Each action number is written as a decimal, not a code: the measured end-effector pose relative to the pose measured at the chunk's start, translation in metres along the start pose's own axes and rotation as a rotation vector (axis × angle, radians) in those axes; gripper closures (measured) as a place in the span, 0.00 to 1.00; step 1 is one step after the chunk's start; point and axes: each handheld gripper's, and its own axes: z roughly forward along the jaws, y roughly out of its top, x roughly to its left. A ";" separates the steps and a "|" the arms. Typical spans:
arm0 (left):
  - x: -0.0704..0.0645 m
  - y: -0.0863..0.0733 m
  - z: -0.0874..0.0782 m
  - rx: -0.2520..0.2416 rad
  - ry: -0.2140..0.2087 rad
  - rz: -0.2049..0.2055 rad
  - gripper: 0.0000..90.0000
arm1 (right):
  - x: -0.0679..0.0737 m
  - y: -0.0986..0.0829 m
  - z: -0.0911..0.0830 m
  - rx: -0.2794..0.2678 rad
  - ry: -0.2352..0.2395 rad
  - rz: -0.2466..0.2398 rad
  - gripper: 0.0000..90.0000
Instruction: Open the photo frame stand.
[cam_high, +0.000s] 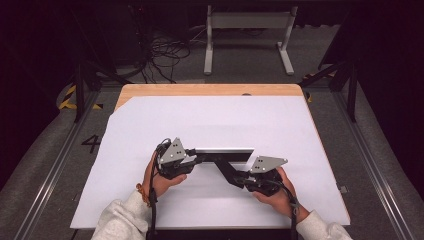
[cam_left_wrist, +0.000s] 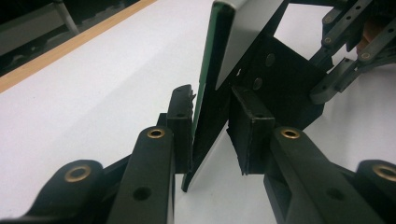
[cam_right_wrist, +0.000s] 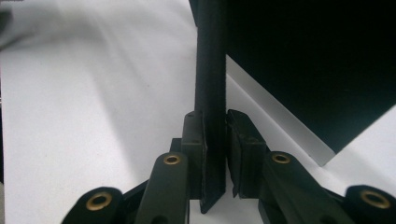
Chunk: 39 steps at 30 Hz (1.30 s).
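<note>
Evidently, a thin dark folded panel is being handled above the white-covered surface, held between 2 tongs. In the right gripper view, the right tongs are pressed together on the dark edge of the panel, with both pads tight against it. In the left gripper view, the left tongs stand slightly apart around the other end of the panel: the green-edged sheet rests against one pad, while a small gap is seen at the other pad, so a firm clamp there cannot be confirmed. In the high view, the left tongs and right tongs are seen near each other, with the panel bridging them and a pale strip of it lying just beyond the left tongs. The panel is judged to be partly unfolded or partly folded; which one cannot be told. Lifting and gripping appear done; flattening or closing the panel and setting it down on the surface appear left.
</note>
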 end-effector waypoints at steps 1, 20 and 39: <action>0.000 0.000 0.000 0.003 0.000 -0.003 0.79 | 0.000 0.000 -0.001 -0.003 -0.004 0.001 0.86; 0.001 -0.002 -0.001 0.021 0.004 0.002 0.80 | -0.008 0.009 -0.034 -0.071 -0.076 -0.019 0.75; 0.001 -0.005 -0.006 0.047 0.016 0.014 0.85 | -0.030 0.003 -0.040 -0.113 -0.233 0.040 0.75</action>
